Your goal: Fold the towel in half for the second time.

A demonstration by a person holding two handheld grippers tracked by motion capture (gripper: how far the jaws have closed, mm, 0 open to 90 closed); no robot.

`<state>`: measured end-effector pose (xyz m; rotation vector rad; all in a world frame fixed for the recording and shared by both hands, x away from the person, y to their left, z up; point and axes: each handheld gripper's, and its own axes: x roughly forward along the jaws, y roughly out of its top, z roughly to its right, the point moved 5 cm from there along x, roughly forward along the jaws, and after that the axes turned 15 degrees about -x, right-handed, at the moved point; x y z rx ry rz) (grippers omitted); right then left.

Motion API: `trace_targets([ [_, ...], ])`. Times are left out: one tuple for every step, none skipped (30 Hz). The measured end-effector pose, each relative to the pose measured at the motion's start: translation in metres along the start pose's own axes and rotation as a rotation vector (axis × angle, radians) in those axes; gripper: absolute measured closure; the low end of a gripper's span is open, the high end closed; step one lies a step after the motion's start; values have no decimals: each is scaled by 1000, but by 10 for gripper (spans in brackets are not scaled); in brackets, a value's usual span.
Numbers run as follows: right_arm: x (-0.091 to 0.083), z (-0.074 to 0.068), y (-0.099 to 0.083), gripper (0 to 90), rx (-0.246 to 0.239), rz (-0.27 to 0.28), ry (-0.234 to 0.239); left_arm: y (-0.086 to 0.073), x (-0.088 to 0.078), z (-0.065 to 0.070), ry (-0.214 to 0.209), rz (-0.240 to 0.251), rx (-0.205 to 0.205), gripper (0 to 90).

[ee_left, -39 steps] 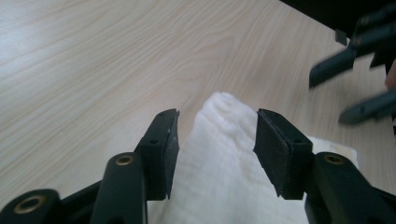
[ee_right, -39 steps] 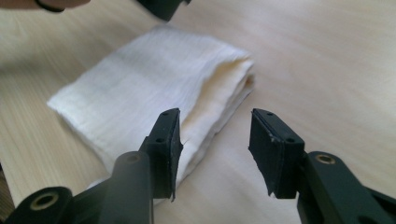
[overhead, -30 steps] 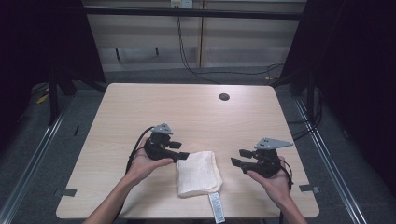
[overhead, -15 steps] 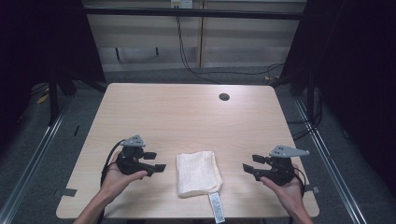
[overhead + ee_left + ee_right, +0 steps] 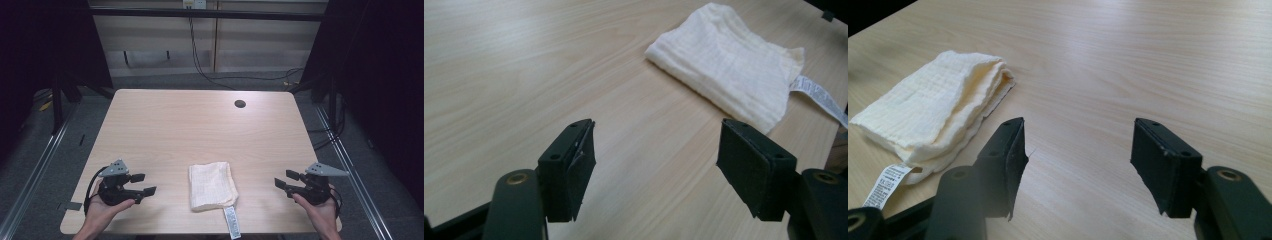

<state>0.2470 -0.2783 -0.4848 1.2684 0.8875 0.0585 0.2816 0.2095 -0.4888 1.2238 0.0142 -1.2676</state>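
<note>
Room dark; cables on floor behind. Table (image 5: 200, 130): pale wood, smooth, small hole (image 5: 240, 104) near far edge. Towel (image 5: 212, 185): folded, cream, near front edge between the hands, tag (image 5: 231, 222) trailing over the edge. Judged light, soft, limp, not fragile; best pinched at a folded corner. Left gripper (image 5: 141, 184) and right gripper (image 5: 281, 179): jaws wide, just been opening, nothing between, well apart from towel.

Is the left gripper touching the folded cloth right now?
Apart. The high view shows bare table between the left gripper and the cloth; in the left gripper view its open jaws stand over bare wood, short of the cloth.
</note>
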Motion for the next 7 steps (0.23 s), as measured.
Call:
trace_targets([
  [-1,1,-1,377,6,7,-5,-4,-1,-1,-1,4,-10,309],
  [-2,2,-2,375,10,9,-13,-7,-1,-3,0,15,-17,310],
  [-3,3,-2,375,12,11,-16,-8,-3,-5,21,39,-14,323],
  [-4,3,-3,373,11,16,-19,-8,-5,-8,26,51,-13,330],
  [-3,2,-3,373,8,16,-19,-6,-6,-11,37,75,-29,329],
  [-3,2,-4,372,5,11,-19,-5,-7,-13,52,93,-43,336],
  [-2,1,-5,372,2,7,-17,-4,-8,-16,49,97,-52,335],
])
